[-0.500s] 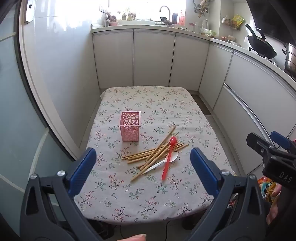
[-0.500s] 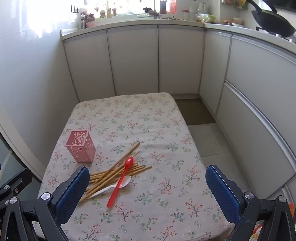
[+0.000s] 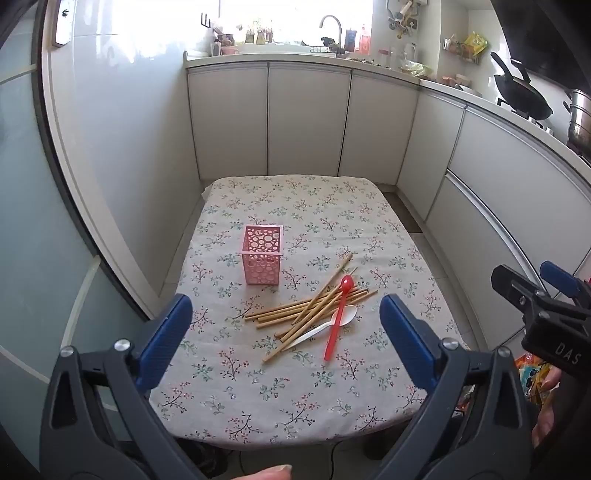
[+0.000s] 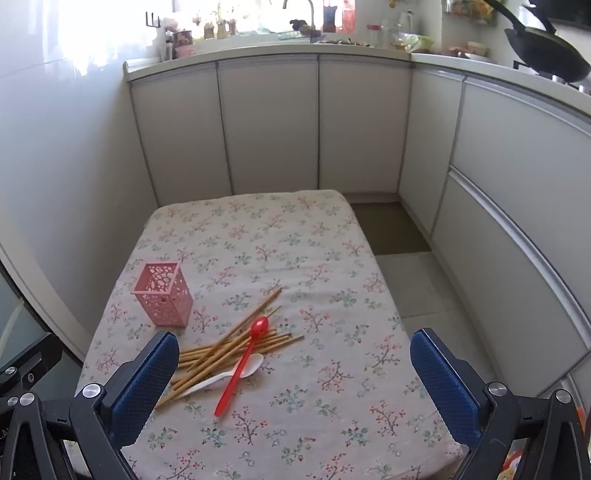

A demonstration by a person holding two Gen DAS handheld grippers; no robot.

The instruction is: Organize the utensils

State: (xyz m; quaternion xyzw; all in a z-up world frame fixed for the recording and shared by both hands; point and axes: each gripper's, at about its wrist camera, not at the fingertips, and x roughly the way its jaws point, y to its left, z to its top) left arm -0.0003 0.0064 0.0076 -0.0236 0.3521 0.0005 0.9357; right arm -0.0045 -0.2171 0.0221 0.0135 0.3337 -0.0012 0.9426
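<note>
standing upright, pink holder (image 3: 261,260), chopsticks (image 3: 314,309) and spoons beside it

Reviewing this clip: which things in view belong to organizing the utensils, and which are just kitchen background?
Job:
pink holder
chopsticks
red spoon
white spoon
left gripper, open
right gripper, open

Background:
floral tablecloth
wok
faucet
cabinets

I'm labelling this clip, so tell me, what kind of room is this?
Most likely a home kitchen. A counter with a sink faucet runs along the back wall over pale cabinets, a black wok sits on the stove at right, and chopsticks and spoons lie on a cloth-covered table.
</note>
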